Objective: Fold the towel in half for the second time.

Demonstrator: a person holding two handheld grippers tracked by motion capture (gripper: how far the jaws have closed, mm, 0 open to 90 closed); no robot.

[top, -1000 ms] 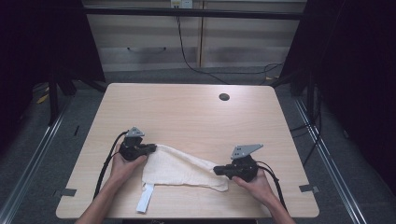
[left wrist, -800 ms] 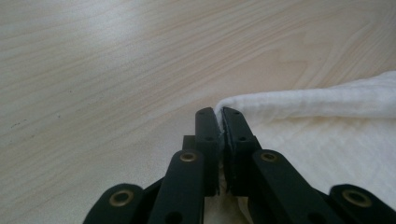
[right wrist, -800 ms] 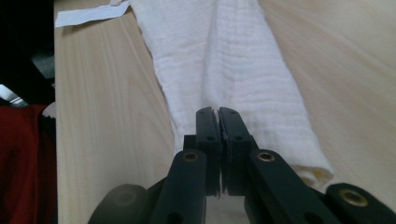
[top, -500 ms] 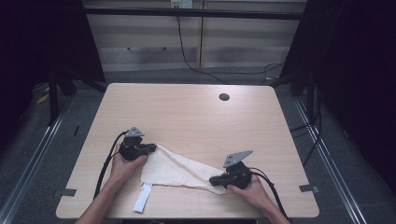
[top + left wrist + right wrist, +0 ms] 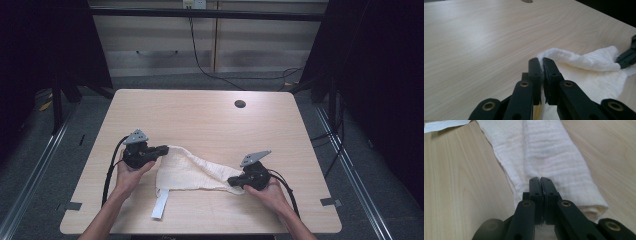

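Note:
A white cloth [image 5: 192,172] lies bunched on the wooden table [image 5: 200,120] near its front edge, with a white strap [image 5: 160,205] trailing toward me. My left gripper [image 5: 164,149] is shut on the cloth's left corner [image 5: 564,53], its jaws pinching the fabric. My right gripper [image 5: 231,180] is shut on the cloth's right end, which runs away from its jaws as a folded band [image 5: 549,152]. In the left gripper view the other gripper's jaws [image 5: 627,56] show at the far right on the cloth.
A dark round grommet hole [image 5: 240,104] sits at the table's back right. Black cables [image 5: 107,172] trail from both grippers toward the front edge. Dark floor and rails surround the table; cabinets stand behind it.
My right gripper has moved left and toward the front edge with the cloth's end, bunching the cloth narrower. The left gripper has stayed in place.

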